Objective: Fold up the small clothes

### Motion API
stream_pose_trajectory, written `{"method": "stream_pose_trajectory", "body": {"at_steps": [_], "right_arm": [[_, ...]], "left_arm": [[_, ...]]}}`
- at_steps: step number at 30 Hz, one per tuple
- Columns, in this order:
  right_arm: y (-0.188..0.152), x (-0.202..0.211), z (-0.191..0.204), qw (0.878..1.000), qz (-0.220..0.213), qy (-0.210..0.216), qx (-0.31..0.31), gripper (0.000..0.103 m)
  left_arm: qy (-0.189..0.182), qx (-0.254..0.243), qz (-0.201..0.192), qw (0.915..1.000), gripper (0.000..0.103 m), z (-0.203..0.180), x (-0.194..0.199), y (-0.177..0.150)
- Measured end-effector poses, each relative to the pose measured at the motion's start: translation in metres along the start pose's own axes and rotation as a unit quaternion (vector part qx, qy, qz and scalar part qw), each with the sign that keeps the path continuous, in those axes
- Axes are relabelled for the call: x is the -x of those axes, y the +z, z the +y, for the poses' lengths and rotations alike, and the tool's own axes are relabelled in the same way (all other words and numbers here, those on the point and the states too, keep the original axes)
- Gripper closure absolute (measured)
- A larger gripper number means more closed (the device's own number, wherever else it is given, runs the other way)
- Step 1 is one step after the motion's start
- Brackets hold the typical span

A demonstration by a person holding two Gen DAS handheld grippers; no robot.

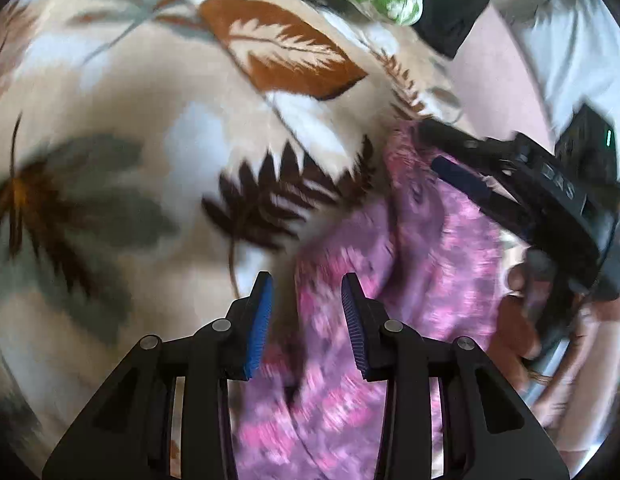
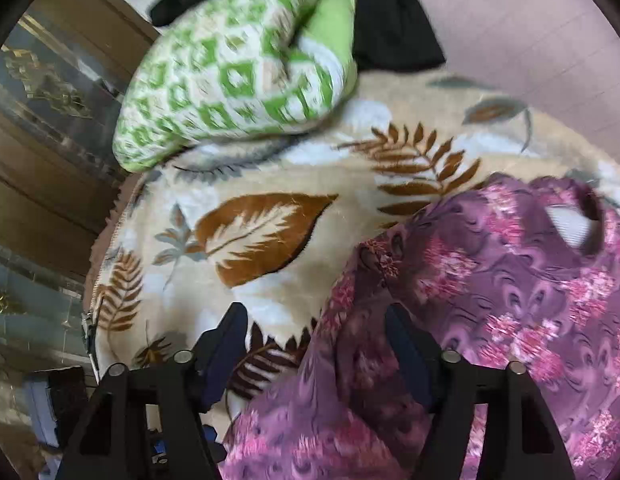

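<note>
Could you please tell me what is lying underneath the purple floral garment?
The purple floral garment lies on a cream blanket with brown leaf prints, which shows all around its edge. Whatever is beneath the blanket, or directly under the garment's middle, is covered.

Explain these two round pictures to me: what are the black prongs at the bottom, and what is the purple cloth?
Each picture comes from a camera on a hand-held tool, looking along its two fingers. One shows the left gripper, the other the right gripper. Both stand open over a purple and pink flowered garment, gripping nothing. It lies on a cream blanket with leaf prints. A green-patterned pillow sits further back. The left view also catches the right tool, held in a person's hand.
</note>
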State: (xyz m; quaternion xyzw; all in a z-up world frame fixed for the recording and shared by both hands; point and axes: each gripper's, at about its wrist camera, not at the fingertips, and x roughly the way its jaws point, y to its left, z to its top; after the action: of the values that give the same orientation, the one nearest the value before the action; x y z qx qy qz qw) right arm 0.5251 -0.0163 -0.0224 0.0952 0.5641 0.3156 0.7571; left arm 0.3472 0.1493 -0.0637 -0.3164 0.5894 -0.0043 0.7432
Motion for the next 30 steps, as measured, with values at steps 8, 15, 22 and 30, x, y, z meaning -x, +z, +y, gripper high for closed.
{"method": "stream_pose_trajectory", "body": {"at_steps": [8, 15, 22, 30], "right_arm": [[-0.011, 0.025, -0.008, 1.000, -0.022, -0.010, -0.012, 0.099], [-0.024, 0.104, -0.048, 0.990, -0.125, 0.011, -0.057, 0.100], [-0.029, 0.032, -0.091, 0.991, -0.068, -0.037, -0.108, 0.100], [-0.057, 0.070, -0.104, 0.979, -0.120, 0.037, -0.158, 0.097]], "left_arm": [[0.022, -0.028, 0.016, 0.9992, 0.098, -0.007, -0.013, -0.007], [-0.007, -0.021, -0.069, 0.9974, 0.099, -0.002, 0.028, -0.002], [0.068, -0.009, -0.070, 0.9952, 0.098, 0.001, 0.003, 0.004], [0.057, 0.020, -0.052, 0.9968, 0.095, 0.008, -0.007, -0.001]]}}
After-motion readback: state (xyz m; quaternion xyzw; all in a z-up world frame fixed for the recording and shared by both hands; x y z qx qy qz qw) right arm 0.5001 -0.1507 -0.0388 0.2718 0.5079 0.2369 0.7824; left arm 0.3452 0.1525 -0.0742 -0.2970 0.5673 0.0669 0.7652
